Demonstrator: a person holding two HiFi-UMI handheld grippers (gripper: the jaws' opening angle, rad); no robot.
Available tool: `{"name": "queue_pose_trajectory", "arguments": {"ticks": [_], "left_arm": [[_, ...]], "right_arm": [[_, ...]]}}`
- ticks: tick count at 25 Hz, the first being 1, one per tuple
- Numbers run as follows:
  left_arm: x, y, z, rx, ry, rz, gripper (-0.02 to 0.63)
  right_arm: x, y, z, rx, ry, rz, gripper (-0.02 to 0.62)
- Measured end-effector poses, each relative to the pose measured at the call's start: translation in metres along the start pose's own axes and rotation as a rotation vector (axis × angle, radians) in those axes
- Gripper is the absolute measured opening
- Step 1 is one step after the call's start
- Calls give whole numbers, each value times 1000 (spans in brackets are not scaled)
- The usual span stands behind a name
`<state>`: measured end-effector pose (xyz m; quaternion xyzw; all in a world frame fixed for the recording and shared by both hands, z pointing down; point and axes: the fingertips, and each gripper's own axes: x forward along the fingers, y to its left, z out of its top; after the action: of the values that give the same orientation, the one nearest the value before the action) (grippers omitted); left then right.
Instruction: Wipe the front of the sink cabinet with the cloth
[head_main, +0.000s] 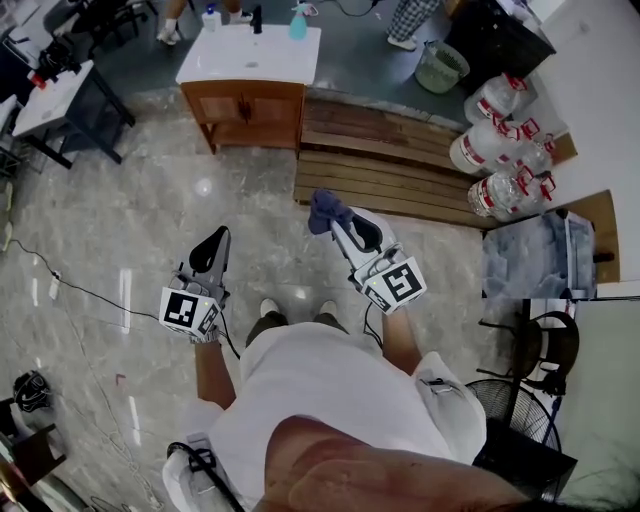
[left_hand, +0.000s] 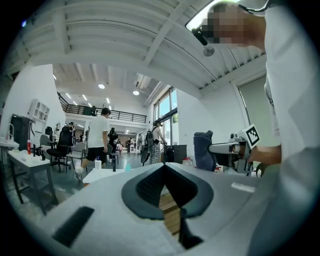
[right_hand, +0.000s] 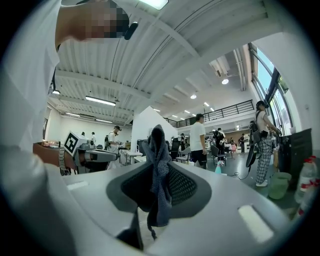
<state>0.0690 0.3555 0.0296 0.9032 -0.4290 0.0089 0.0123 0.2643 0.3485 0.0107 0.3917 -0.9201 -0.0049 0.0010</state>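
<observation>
The sink cabinet (head_main: 251, 108) stands far ahead of me, brown wood under a white basin top (head_main: 252, 52). A dark blue cloth (head_main: 326, 209) is pinched in my right gripper (head_main: 338, 222), which is shut on it and held in the air well short of the cabinet. In the right gripper view the cloth (right_hand: 159, 172) hangs from between the jaws and sticks up above them. My left gripper (head_main: 211, 251) is held level to the left, shut with nothing in it; in its own view the left gripper (left_hand: 164, 169) has its jaws meeting at the tip.
A low wooden slat platform (head_main: 400, 165) lies right of the cabinet, with large water jugs (head_main: 500, 150) and a green bucket (head_main: 441, 67) beyond. A blue spray bottle (head_main: 298, 22) stands on the basin top. A desk (head_main: 55, 95) is at left. A cable (head_main: 85, 291) crosses the floor.
</observation>
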Motion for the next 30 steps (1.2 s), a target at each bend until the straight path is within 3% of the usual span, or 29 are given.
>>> {"name": "queue_pose_trajectory", "arguments": {"ticks": [10,21,26,30], "left_arm": [[-2,39,-8,-27,8,26,-2],[51,8,-11,3,48,42,-2],[61,38,-20,-15,38,64,-2],[79,95,-26,-7,27,50,-2]], "right_arm": [[36,3,-5,13,16,9,87],[20,-35,-16,53,-19,79,87],[46,-31,-34,77,2,120,87],[100,-30,-47,89,12,125,87]]}}
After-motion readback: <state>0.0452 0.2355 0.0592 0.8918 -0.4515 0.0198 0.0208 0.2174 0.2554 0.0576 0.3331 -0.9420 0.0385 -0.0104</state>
